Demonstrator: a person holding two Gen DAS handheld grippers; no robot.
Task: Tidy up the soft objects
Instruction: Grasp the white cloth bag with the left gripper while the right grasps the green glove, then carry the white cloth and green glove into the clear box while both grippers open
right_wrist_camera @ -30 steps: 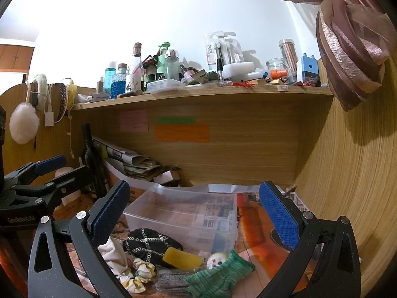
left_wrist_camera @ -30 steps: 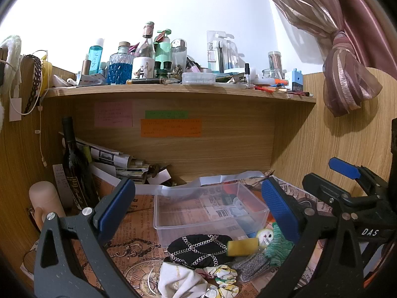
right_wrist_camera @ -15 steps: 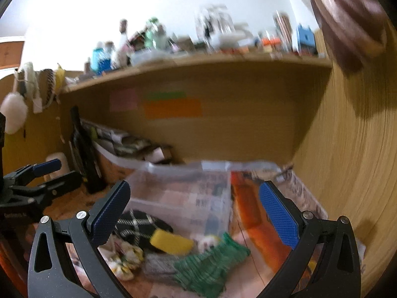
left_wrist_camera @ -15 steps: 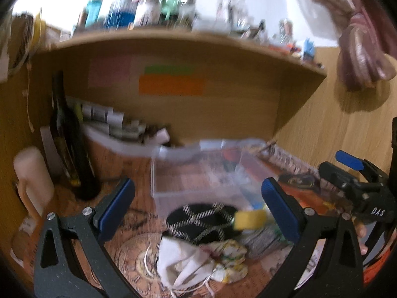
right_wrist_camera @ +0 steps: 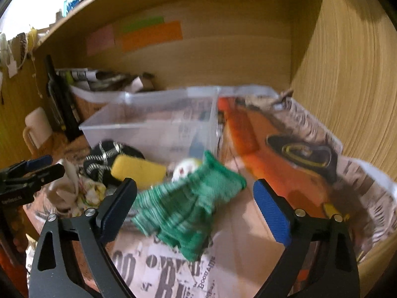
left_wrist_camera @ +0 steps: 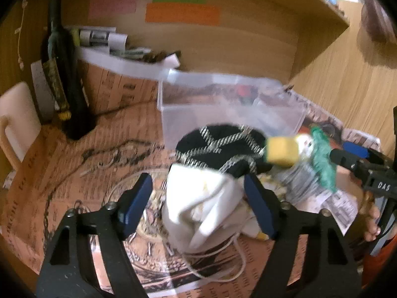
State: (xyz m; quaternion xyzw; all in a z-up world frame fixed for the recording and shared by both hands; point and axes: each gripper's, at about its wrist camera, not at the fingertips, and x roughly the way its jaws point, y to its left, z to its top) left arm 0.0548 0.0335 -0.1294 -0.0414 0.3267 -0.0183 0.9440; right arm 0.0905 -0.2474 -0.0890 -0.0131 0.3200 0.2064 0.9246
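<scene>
Below, both jaws agape: left gripper point(left_wrist_camera: 196, 204) around crumpled white cloth point(left_wrist_camera: 198, 203), right gripper point(right_wrist_camera: 196, 208) over seemingly knitted green glove point(right_wrist_camera: 188, 208).

The left gripper point(left_wrist_camera: 198, 206) tilts down toward the bench point(left_wrist_camera: 62, 173), jaws spread wide with nothing between them. The right gripper point(right_wrist_camera: 196, 211) is tilted down too, jaws wide apart and empty, to the left gripper's right. Fingers point(left_wrist_camera: 372, 221) of the right hand show beneath it.
</scene>
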